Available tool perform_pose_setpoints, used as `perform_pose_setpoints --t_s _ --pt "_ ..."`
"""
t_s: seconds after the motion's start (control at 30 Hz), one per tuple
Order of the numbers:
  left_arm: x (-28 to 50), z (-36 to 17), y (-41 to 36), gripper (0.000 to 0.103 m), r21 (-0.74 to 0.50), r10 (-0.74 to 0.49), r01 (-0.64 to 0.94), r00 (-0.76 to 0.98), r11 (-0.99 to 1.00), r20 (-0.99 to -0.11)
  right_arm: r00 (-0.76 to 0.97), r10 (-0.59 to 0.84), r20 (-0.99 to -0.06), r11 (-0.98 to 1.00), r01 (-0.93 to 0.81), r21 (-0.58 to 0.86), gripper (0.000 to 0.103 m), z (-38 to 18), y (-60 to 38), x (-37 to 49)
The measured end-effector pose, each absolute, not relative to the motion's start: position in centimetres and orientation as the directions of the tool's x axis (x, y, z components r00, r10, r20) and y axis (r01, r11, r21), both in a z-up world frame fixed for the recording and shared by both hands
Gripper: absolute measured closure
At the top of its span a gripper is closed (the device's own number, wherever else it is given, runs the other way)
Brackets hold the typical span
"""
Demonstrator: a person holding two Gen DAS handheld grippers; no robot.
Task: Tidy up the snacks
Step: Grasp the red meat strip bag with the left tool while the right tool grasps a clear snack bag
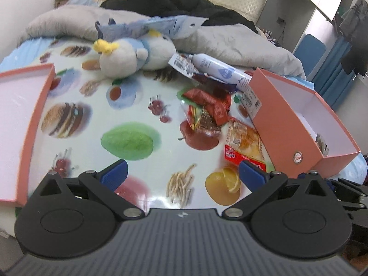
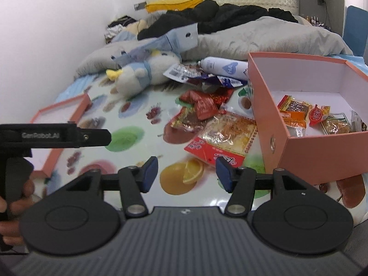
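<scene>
Snacks (image 2: 220, 135) heaped beside pink box (image 2: 271, 124), box contents partly hidden, both tools (image 1: 181, 172) (image 2: 186, 172) spread, empty

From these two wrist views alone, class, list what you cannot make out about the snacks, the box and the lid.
- Pink box contents: left wrist view, near wall hides almost all.
- Box's right end: right wrist view, cut off by the edge.
- Lid: left wrist view, cut off at the left.
- Lettering on the large red-cornered packet: blurred in both views.
- Dark blue wrappers by the white bottle: overlapped, count unclear.

Crinkly red and orange foil snack packets (image 2: 207, 115) are lying beside open pink cardboard box (image 2: 271, 124), several packets (image 2: 306, 115) sitting inside.
</scene>
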State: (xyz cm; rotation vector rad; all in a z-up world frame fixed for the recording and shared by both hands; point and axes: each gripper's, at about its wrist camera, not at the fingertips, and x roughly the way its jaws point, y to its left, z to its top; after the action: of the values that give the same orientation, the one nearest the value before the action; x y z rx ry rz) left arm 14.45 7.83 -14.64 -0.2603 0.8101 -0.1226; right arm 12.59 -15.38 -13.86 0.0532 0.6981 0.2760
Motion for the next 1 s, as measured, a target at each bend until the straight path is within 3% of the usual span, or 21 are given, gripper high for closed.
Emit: perform_pose_setpoints --t_s 0.23,0.47,0.83,1.0 --pt "17.4 -16.2 7.9 0.000 -0.361 -0.274 0.008 0.667 0.932 -0.693 0.737 0.201 -0.645 0.970 -0.244 0.024 0.045 -15.4 -14.1 14.6" --pt "22.4 -18.0 7.1 0.003 -0.470 -0.374 0.023 0.640 0.883 -0.672 0.738 0.091 -0.668 0.897 -0.352 -0.266 0.045 -18.8 -11.6 16.8" --pt "31.1 -20.9 6.3 0.026 -0.601 -0.492 0.015 0.590 0.799 -0.640 0.782 0.005 -0.623 0.781 -0.392 -0.487 0.045 -22.4 -9.9 19.1" --pt "34.3 -21.9 5.9 0.028 -0.624 -0.524 0.009 0.551 0.782 -0.649 0.806 -0.029 -0.592 0.769 -0.360 -0.528 0.045 -22.8 -9.9 20.5"
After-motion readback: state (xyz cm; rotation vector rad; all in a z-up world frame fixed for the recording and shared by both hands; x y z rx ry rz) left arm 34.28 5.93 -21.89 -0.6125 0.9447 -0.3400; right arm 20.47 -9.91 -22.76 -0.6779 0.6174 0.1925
